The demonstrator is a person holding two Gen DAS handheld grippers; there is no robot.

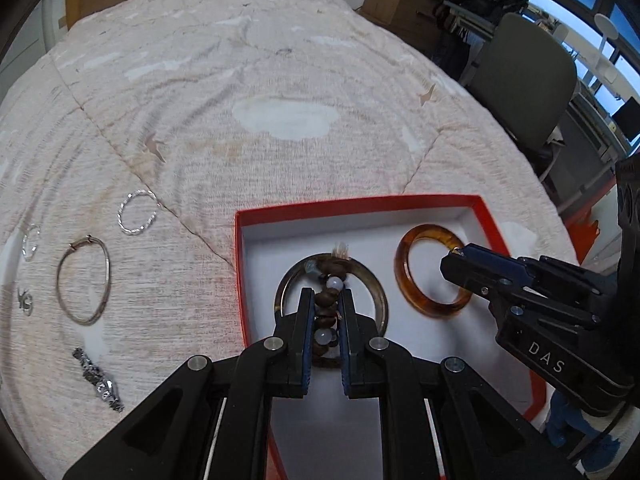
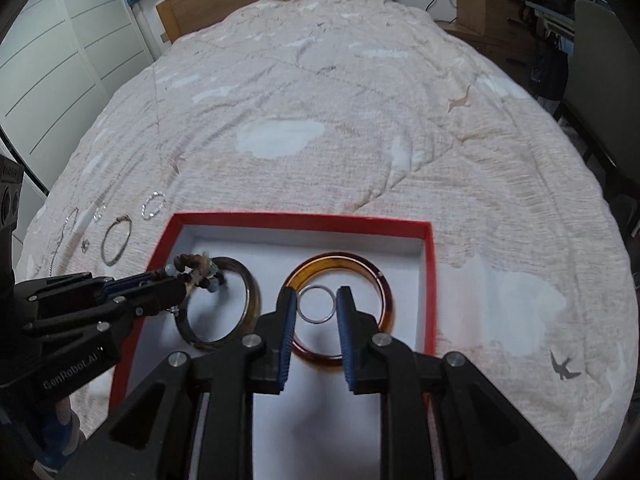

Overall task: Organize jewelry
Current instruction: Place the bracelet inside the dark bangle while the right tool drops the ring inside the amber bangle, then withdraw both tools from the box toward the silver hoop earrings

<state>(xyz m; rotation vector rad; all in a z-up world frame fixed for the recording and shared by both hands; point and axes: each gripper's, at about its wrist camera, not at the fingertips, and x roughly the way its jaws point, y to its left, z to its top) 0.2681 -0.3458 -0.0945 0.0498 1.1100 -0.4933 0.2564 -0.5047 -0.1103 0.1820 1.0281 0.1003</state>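
A red box with a white inside (image 1: 360,204) (image 2: 304,220) lies on the bed. In it lie a dark bangle (image 1: 376,284) (image 2: 250,292) and an amber bangle (image 1: 404,280) (image 2: 380,280). My left gripper (image 1: 327,300) (image 2: 182,276) is shut on a brown beaded bracelet (image 1: 328,300) (image 2: 196,266) with pale beads, held over the dark bangle. My right gripper (image 2: 316,306) (image 1: 454,256) holds a small silver ring (image 2: 316,304) between its fingers above the amber bangle.
On the quilt left of the box lie a thin metal bangle (image 1: 82,280) (image 2: 116,244), a twisted silver hoop (image 1: 138,212) (image 2: 154,205), another silver hoop (image 1: 31,242), a small charm (image 1: 25,300) and a dark sparkly chain piece (image 1: 98,380). A chair (image 1: 524,80) stands right.
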